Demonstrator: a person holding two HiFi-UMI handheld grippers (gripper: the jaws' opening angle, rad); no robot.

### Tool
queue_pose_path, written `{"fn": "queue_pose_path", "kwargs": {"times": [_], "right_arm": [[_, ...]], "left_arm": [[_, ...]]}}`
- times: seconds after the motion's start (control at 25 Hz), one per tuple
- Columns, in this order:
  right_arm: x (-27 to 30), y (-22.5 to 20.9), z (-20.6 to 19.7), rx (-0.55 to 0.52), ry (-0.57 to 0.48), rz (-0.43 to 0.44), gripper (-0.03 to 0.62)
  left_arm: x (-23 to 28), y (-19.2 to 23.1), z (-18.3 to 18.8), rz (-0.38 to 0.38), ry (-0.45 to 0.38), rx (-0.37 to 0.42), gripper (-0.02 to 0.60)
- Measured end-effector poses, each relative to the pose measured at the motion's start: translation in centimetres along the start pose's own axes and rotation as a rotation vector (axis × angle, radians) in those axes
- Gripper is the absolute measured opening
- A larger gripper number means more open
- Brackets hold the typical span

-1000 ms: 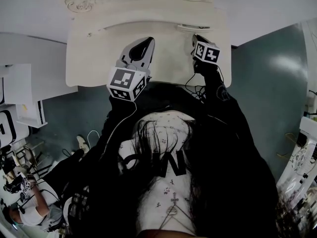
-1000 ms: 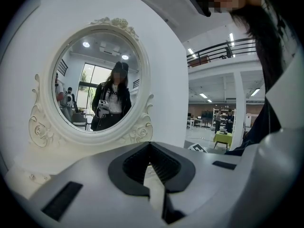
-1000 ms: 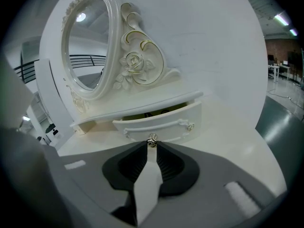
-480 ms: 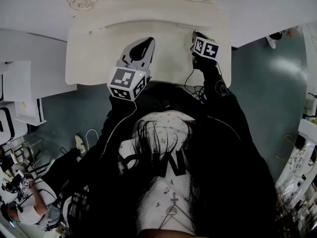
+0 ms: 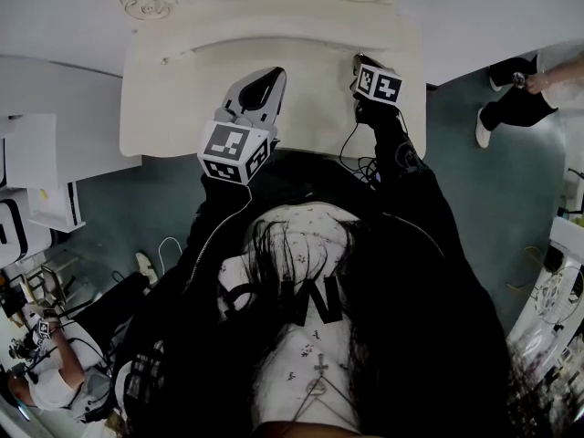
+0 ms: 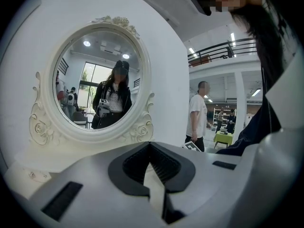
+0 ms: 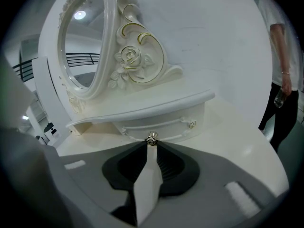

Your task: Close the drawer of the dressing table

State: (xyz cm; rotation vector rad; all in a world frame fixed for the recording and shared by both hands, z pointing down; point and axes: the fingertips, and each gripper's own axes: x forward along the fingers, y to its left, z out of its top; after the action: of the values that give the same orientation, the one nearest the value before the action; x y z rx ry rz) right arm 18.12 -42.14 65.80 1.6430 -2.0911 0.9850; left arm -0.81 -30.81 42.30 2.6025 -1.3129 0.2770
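The white dressing table (image 5: 173, 80) fills the top of the head view. Its small drawer (image 7: 175, 125) sits under the curved shelf (image 7: 142, 109), its front nearly flush with the casing. My right gripper (image 7: 151, 144) is shut on the drawer's silver knob (image 7: 151, 137), which sits right at the jaw tips. In the head view the right gripper (image 5: 359, 63) reaches the back right of the tabletop. My left gripper (image 5: 266, 80) hovers over the middle of the tabletop. In its own view the left gripper (image 6: 150, 144) is shut on nothing and faces the oval mirror (image 6: 97, 77).
The mirror's carved rose frame (image 7: 128, 56) rises just behind the drawer. A person (image 5: 511, 99) walks on the floor to the table's right. Another person (image 6: 197, 115) stands beyond the mirror. A white cabinet (image 5: 46, 181) stands at the left.
My right gripper has pushed a little further in toward the mirror, and the drawer front has slid in with it. A person has walked into view at the right. The left gripper has not moved.
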Motion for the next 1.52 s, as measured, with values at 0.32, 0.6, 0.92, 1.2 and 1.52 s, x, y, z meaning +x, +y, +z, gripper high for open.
{"fn": "queue_pose_path", "kwargs": {"times": [0.32, 0.6, 0.92, 1.2, 1.52], "right_arm": [[0.0, 0.1, 0.6, 0.036, 0.013, 0.020, 0.075], [0.0, 0.1, 0.7, 0.031, 0.007, 0.037, 0.075], [-0.1, 0.3, 0.5, 0.046, -0.021, 0.042, 0.074], [-2.5, 1.4, 1.2, 0.047, -0.069, 0.077, 0.074], [-7.3, 5.4, 2.1, 0.054, -0.161, 0.173, 0.074]], "left_arm": [[0.3, -0.2, 0.0, -0.008, 0.005, -0.002, 0.000], [0.4, -0.3, -0.1, -0.011, 0.009, -0.001, 0.000], [-0.4, 0.2, -0.3, 0.009, 0.008, 0.009, 0.000], [-1.0, 0.0, -0.4, 0.004, 0.007, 0.007, 0.000], [-1.8, -0.6, -0.7, -0.036, 0.016, 0.006, 0.000]]}}
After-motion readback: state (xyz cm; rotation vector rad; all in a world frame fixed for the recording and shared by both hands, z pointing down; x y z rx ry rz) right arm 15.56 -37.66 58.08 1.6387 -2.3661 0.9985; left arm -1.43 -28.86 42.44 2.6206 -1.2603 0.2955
